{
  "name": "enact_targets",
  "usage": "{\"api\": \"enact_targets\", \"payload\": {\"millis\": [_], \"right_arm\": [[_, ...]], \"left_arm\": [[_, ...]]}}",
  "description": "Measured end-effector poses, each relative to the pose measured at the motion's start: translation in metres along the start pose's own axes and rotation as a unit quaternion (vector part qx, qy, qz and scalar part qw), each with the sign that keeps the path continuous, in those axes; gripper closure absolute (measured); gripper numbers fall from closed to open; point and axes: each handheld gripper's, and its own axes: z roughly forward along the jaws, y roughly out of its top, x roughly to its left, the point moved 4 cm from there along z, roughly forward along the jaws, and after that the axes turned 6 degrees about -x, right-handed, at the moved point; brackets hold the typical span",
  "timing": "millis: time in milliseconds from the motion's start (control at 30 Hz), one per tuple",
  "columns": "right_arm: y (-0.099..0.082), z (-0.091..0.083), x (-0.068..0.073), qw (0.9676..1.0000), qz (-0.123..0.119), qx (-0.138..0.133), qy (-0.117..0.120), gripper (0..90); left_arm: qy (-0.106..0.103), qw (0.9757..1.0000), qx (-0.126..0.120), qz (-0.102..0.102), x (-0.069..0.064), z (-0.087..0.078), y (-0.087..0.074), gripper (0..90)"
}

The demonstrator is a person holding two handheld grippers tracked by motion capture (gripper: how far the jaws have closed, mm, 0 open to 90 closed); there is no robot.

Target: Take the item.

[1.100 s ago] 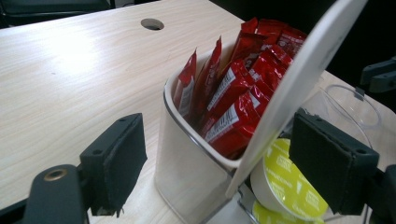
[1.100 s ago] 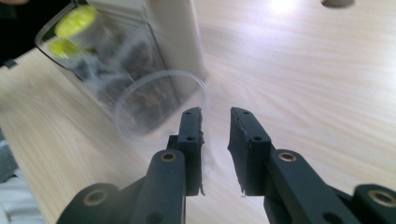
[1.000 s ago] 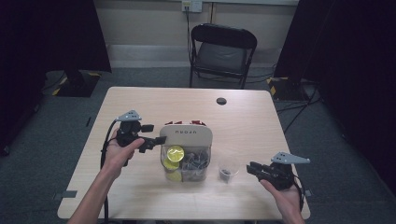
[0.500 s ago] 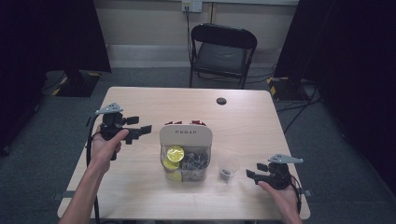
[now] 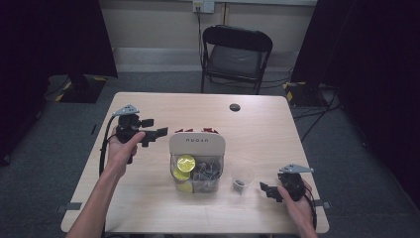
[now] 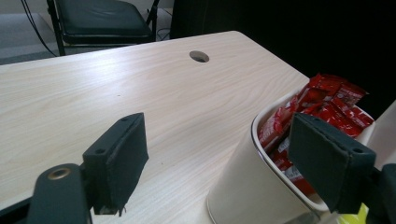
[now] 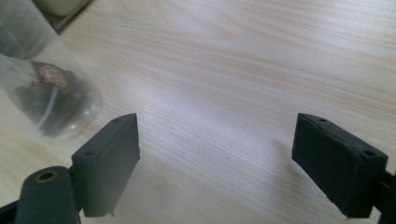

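Note:
A white organizer box (image 5: 197,144) stands mid-table, with red packets (image 5: 195,131) at its back and yellow pods (image 5: 185,162) and dark pods (image 5: 207,171) in its clear front. My left gripper (image 5: 161,133) hovers left of it, open and empty; in the left gripper view (image 6: 223,161) the white tub (image 6: 238,186) of red packets (image 6: 317,107) lies at the right. A clear cup (image 5: 241,181) holding a dark pod stands right of the box. My right gripper (image 5: 265,189) sits low beside the cup, jaws just opened wide, nothing between them (image 7: 223,158); the cup (image 7: 46,93) shows at upper left.
A round cable hole (image 5: 234,107) is near the table's far edge. A black folding chair (image 5: 237,49) stands behind the table. Bare wood lies left of the box and along the front edge (image 5: 198,218).
My left gripper has drawn back from the box's left side, farther off and to the left. My right gripper has sunk toward the table by the cup and its jaws have opened.

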Motion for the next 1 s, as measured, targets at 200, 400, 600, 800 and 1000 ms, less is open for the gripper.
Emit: {"api": "enact_targets", "payload": {"millis": [200,400,600,800,1000], "right_arm": [[-0.006,0.005,0.000,0.9995,-0.018,0.013,-0.022,15.3],[-0.009,0.007,0.001,0.9988,-0.035,0.003,-0.034,13.9],[-0.012,0.007,0.000,0.9987,-0.037,-0.015,-0.033,13.0],[-0.012,0.007,0.000,0.9986,-0.036,-0.018,-0.033,12.9],[-0.012,0.007,0.001,0.9986,-0.035,-0.018,-0.035,12.9]], "left_arm": [[-0.010,0.9999,0.005,0.001,-0.004,0.010,0.001,19.8],[-0.017,0.9999,0.000,-0.001,-0.008,0.010,0.002,19.5],[-0.028,0.9996,-0.001,0.001,-0.013,0.013,0.002,18.4],[-0.040,0.9992,0.004,0.006,-0.018,0.015,0.002,18.2],[-0.044,0.9990,0.004,0.004,-0.021,0.010,0.003,18.3]]}}
